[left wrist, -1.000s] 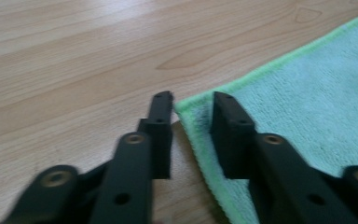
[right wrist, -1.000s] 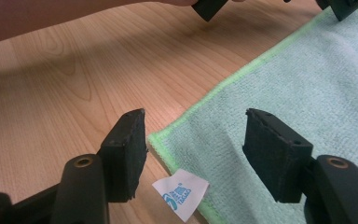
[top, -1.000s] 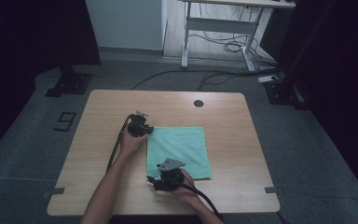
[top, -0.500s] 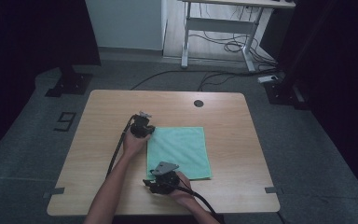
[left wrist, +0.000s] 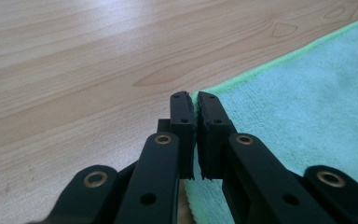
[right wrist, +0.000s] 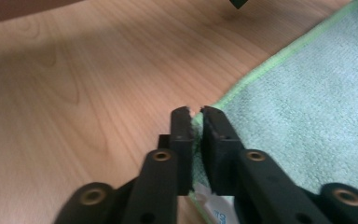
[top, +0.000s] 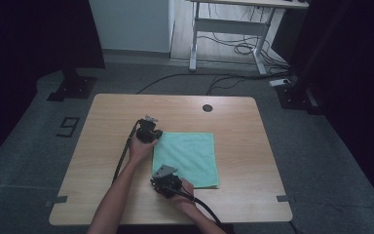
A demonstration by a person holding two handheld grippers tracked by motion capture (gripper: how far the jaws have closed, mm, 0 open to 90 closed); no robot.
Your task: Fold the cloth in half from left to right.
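Note:
A mint-green cloth [top: 190, 156] lies flat in the middle of the wooden table [top: 102, 126]. My left gripper [top: 152, 134] sits at the cloth's far left corner. In the left gripper view its jaws are shut on that corner of the cloth [left wrist: 307, 93], the green edge pinched between the pads [left wrist: 182, 116]. My right gripper [top: 161, 181] is at the near left corner. In the right gripper view the jaws are closed on the hem of the cloth [right wrist: 307, 93], with a white label [right wrist: 212, 210] showing beneath them.
A dark round cable hole [top: 207, 107] sits near the table's far edge. Bare wood lies left and right of the cloth. Beyond the table stand a desk frame [top: 224, 34] with cables on the floor and a dark stand base [top: 70, 85].
The right gripper has slid left and nearer along the front edge to the cloth's near left corner and closed on it. The left gripper has held its place.

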